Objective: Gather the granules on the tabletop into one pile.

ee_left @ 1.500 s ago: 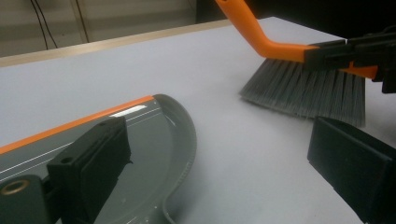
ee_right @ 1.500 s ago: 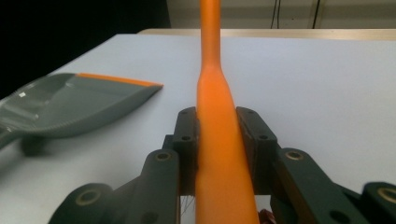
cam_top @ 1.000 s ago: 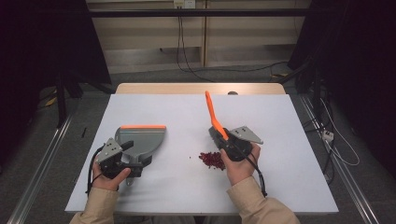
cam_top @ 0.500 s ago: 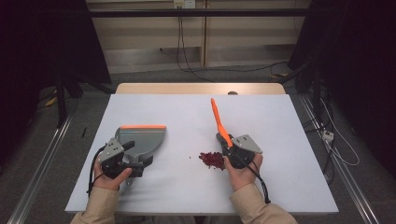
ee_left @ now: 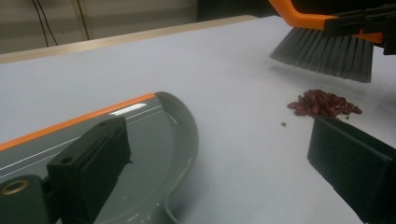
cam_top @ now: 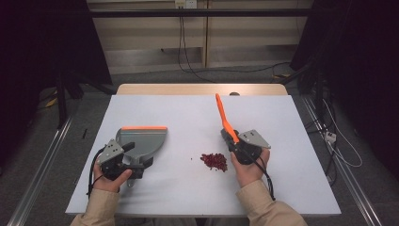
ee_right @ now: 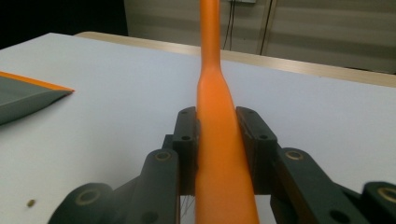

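Right gripper (cam_top: pixel 234 141) clamped on the brush (ee_right: pixel 215 140) — now drawn back beside the beans (cam_top: pixel 214 161).
Since a second ago the handle has tipped more upright; left gripper (cam_top: pixel 134 162), state unclear, steadies the dustpan (cam_top: pixel 141 141) well left — a sweep looks imminent.

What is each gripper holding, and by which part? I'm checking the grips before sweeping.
Right gripper: shut on the brush, by its orange handle. Left gripper: at the dustpan; the hold cannot be told.
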`<action>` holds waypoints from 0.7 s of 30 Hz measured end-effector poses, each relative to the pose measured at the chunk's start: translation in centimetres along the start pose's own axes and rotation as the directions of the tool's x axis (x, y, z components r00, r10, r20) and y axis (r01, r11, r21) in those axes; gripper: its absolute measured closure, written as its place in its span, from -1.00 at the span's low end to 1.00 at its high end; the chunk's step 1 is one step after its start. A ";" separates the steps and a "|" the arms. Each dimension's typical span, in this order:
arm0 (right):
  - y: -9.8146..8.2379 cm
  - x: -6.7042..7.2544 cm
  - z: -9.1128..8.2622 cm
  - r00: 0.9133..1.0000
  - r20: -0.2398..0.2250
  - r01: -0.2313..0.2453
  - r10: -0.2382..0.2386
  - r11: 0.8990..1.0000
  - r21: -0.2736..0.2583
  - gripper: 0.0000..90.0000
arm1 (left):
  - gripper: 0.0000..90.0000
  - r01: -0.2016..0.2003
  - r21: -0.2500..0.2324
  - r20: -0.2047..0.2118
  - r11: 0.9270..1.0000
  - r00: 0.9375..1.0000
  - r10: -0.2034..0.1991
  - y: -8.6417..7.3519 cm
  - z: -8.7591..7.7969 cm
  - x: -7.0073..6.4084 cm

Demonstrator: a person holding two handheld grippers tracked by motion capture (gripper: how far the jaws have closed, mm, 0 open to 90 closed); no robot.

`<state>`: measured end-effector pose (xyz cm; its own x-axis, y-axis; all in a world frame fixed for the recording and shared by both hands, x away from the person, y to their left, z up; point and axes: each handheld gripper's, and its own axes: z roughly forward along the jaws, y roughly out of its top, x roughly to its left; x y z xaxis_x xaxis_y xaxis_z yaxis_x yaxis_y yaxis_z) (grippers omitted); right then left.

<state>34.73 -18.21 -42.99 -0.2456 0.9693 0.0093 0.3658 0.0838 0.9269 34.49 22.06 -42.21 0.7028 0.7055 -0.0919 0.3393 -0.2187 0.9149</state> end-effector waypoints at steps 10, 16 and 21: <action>0.2 -1.5 0.3 1.000 -0.025 -0.007 0.010 0.993 0.122 0.56 | -0.87 -0.009 0.015 -0.016 1.000 1.000 0.009 0.2 -0.3 -0.1; 1.6 -1.8 -0.1 1.000 -0.027 0.012 -0.007 0.975 0.223 0.51 | -0.87 0.001 0.070 -0.052 0.998 0.999 0.002 0.5 -0.9 -0.2; 2.7 -2.0 0.0 0.999 -0.035 0.032 -0.023 0.956 0.293 0.58 | -0.84 0.051 0.158 -0.095 0.986 0.995 -0.036 0.2 -0.9 -0.2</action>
<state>36.17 -19.93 -40.48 -0.2856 0.9584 0.0015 0.6047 0.1790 0.7761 33.86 22.49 -41.62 0.6276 0.7736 -0.0874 0.4691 -0.2861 0.8355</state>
